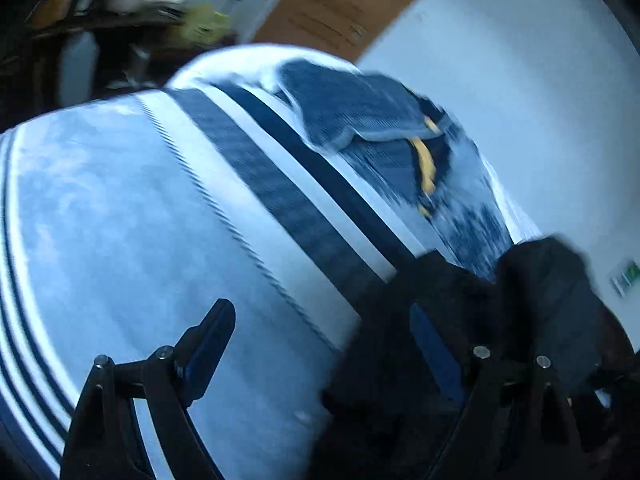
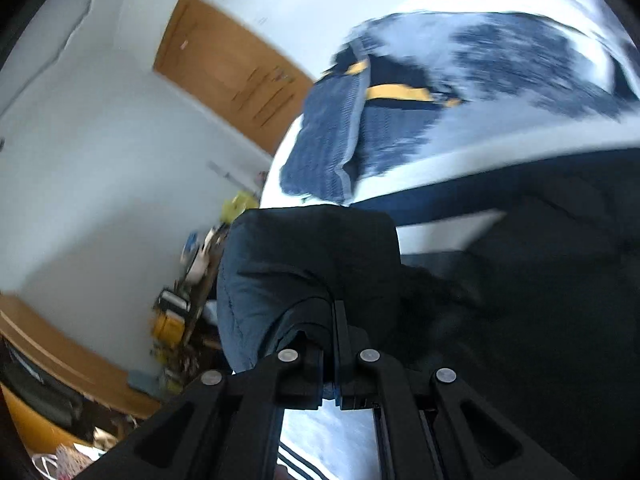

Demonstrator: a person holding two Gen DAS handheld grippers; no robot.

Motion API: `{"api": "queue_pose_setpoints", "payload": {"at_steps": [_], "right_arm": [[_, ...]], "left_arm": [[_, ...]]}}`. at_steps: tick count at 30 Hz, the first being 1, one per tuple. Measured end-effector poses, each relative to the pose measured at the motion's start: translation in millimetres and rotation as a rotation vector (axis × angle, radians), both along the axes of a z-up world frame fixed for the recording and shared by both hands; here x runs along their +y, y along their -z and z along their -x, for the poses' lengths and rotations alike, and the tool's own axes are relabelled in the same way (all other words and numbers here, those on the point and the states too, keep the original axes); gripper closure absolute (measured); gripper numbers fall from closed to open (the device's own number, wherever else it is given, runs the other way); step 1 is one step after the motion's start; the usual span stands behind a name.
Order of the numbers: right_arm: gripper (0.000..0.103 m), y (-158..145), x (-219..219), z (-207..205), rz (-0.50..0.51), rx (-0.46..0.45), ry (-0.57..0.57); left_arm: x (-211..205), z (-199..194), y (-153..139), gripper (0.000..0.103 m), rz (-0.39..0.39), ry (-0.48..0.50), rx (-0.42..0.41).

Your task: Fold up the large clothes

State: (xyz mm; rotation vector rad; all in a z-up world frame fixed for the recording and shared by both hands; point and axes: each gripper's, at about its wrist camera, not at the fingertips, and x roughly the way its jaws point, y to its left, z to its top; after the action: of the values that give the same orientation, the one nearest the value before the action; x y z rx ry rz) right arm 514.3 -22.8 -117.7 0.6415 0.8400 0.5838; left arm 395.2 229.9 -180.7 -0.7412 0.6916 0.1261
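Observation:
A dark, nearly black garment (image 2: 312,248) is bunched over my right gripper (image 2: 334,312), which is shut on its fabric; more of it spreads to the right over the bed. In the left wrist view the same dark garment (image 1: 540,280) drapes over the right finger of my left gripper (image 1: 324,300). That gripper stands wide open, with only bed cover showing between its fingers. The left finger (image 1: 208,344) hangs free above the light blue striped bed cover (image 1: 120,220). The picture is blurred.
Folded blue clothes with a yellow band (image 1: 360,112) (image 2: 332,140) lie at the far end of the bed. Beyond are a white wall, a brown door (image 1: 332,12) (image 2: 228,68) and a cluttered table (image 1: 120,0) (image 2: 188,288).

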Motion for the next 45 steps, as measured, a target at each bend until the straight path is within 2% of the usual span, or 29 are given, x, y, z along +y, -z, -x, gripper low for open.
{"api": "queue_pose_setpoints", "payload": {"at_steps": [5, 9, 10, 11, 12, 13, 14, 15, 17, 19, 21, 24, 26, 27, 28, 30, 32, 33, 34, 35, 36, 37, 38, 39, 41, 42, 43, 44, 45], "right_arm": [[0.099, 61.9, -53.9, -9.5, -0.1, 0.109, 0.079], [0.094, 98.0, -69.4, -18.8, -0.003, 0.173, 0.089], [0.091, 103.5, -74.4, -23.6, 0.013, 0.191, 0.087], [0.084, 108.9, -78.8, -23.9, 0.03, 0.206, 0.081], [0.07, 111.5, -84.7, -17.8, 0.054, 0.209, 0.077], [0.047, 112.1, -93.9, -12.5, 0.072, 0.202, 0.085], [0.034, 108.4, -100.6, -2.0, 0.088, 0.18, 0.092], [0.027, 103.2, -102.9, 5.4, 0.097, 0.152, 0.09], [0.027, 87.6, -96.0, 20.2, 0.13, 0.106, 0.043], [0.027, 74.7, -76.7, 31.8, 0.201, 0.046, -0.011], [0.027, 63.6, -49.9, 35.9, 0.314, -0.02, -0.07], [0.027, 51.3, 0.2, 36.4, 0.529, -0.138, -0.133], [0.027, 46.9, 29.1, 32.9, 0.581, -0.179, -0.186], [0.025, 46.5, 38.3, 31.5, 0.609, -0.189, -0.193], [0.022, 50.7, 52.3, 26.3, 0.694, -0.195, -0.206], [0.023, 65.6, 70.2, 14.6, 0.893, -0.243, -0.193], [0.022, 82.1, 67.6, 7.9, 0.96, -0.217, -0.192], [0.022, 89.9, 63.0, 0.1, 0.96, -0.195, -0.193], [0.027, 93.0, 57.4, -11.6, 0.935, -0.175, -0.189], [0.036, 89.2, 47.2, -21.6, 0.866, -0.152, -0.167], [0.055, 82.2, 31.6, -26.7, 0.77, -0.108, -0.15], [0.059, 74.6, 14.9, -36.4, 0.65, -0.058, -0.132], [0.06, 66.0, -1.8, -39.5, 0.559, -0.044, -0.106], [0.066, 56.9, -15.0, -40.6, 0.503, -0.053, -0.073], [0.069, 43.8, -44.7, -40.0, 0.439, -0.053, -0.008], [0.077, 40.3, -55.4, -39.2, 0.404, -0.047, 0.004], [0.078, 38.2, -72.0, -36.9, 0.352, -0.047, 0.02], [0.079, 37.5, -83.9, -34.8, 0.327, -0.044, 0.035], [0.084, 37.0, -89.9, -32.3, 0.341, -0.034, 0.061]], "left_arm": [[-39.7, -18.8, 15.0, 0.014, 0.024, 0.105, 0.078], [-59.9, -26.9, 30.8, 0.014, -0.02, 0.113, 0.114], [-59.8, -27.8, 35.1, 0.014, -0.011, 0.109, 0.111], [-59.1, -31.0, 41.0, 0.014, 0.002, 0.099, 0.135], [-55.2, -29.5, 44.8, 0.015, 0.02, 0.091, 0.151], [-52.1, -29.5, 46.4, 0.015, 0.042, 0.088, 0.145], [-49.8, -28.6, 47.7, 0.015, 0.052, 0.085, 0.136], [-47.3, -28.0, 47.9, 0.015, 0.045, 0.076, 0.139], [-46.0, -30.7, 50.4, 0.015, 0.016, 0.069, 0.164], [-44.0, -32.2, 55.1, 0.015, 0.03, 0.065, 0.183], [-43.4, -34.3, 60.0, 0.015, 0.052, 0.066, 0.197], [-45.6, -35.7, 59.3, 0.015, 0.008, 0.058, 0.202], [-46.4, -37.3, 58.2, 0.022, -0.012, 0.059, 0.194], [-46.9, -39.5, 59.0, 0.038, -0.011, 0.068, 0.197], [-47.4, -41.5, 61.0, 0.055, 0.0, 0.081, 0.202], [-49.0, -46.5, 68.6, 0.071, 0.017, 0.1, 0.232], [-51.4, -50.2, 75.2, 0.085, 0.004, 0.091, 0.26], [-52.6, -51.3, 76.2, 0.093, 0.003, 0.098, 0.26], [-53.7, -51.8, 76.1, 0.093, -0.001, 0.102, 0.259], [-54.4, -51.7, 75.0, 0.093, -0.006, 0.101, 0.255], [-55.3, -51.5, 72.7, 0.093, -0.014, 0.096, 0.246], [-55.9, -51.2, 70.6, 0.093, -0.022, 0.093, 0.238], [-56.6, -51.0, 68.7, 0.093, -0.03, 0.092, 0.231], [-57.5, -50.5, 67.0, 0.093, -0.038, 0.091, 0.225], [-59.3, -49.2, 63.6, 0.093, -0.041, 0.094, 0.211], [-59.0, -49.2, 61.3, 0.094, -0.037, 0.098, 0.2], [-59.2, -48.3, 58.4, 0.094, -0.033, 0.1, 0.187], [-59.1, -47.3, 56.0, 0.094, -0.028, 0.101, 0.171], [-59.5, -44.8, 49.9, 0.094, -0.025, 0.101, 0.146]]}}
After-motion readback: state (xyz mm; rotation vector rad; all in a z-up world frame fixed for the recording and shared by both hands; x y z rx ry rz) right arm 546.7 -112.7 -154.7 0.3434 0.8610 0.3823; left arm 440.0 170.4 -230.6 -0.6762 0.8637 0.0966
